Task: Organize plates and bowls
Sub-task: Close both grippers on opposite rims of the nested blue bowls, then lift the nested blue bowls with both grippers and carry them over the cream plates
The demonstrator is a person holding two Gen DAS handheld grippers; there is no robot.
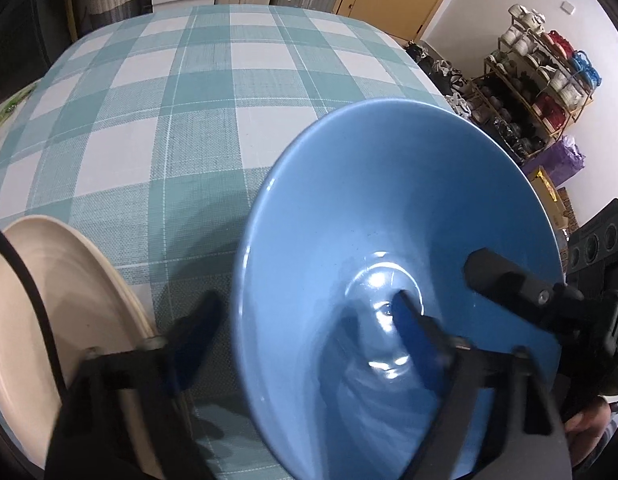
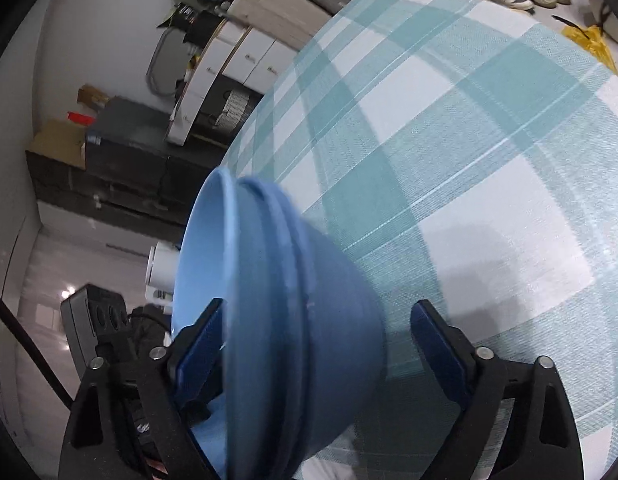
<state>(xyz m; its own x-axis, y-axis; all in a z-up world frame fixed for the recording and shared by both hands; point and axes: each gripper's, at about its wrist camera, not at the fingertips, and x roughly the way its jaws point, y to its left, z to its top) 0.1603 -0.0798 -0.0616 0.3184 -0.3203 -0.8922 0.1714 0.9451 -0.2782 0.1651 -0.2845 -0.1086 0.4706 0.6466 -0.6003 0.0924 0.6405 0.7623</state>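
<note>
- The blue bowl stack is the landmark: nested blue bowls, with three rims showing in the right wrist view, tipped on their side above the bench with its teal-and-white checked cloth; whether the stack touches the cloth cannot be told.
- The left hand-held gripper stands wide open and straddles the stack's near wall; one blue-padded finger reaches inside to the bottom of the top bowl, the other sits outside the rim over the cloth; neither pad visibly presses the wall.
- The right hand-held gripper is also spread wide around the stack; its left finger lies inside the bowl's mouth by the rim, its right finger stands apart from the outer wall, with cloth showing between; it appears in the left wrist view too, as a black finger entering the bowl from the stack's right.
- A cream plate sits just left of the stack, tilted, partly behind the left gripper's frame.
</note>
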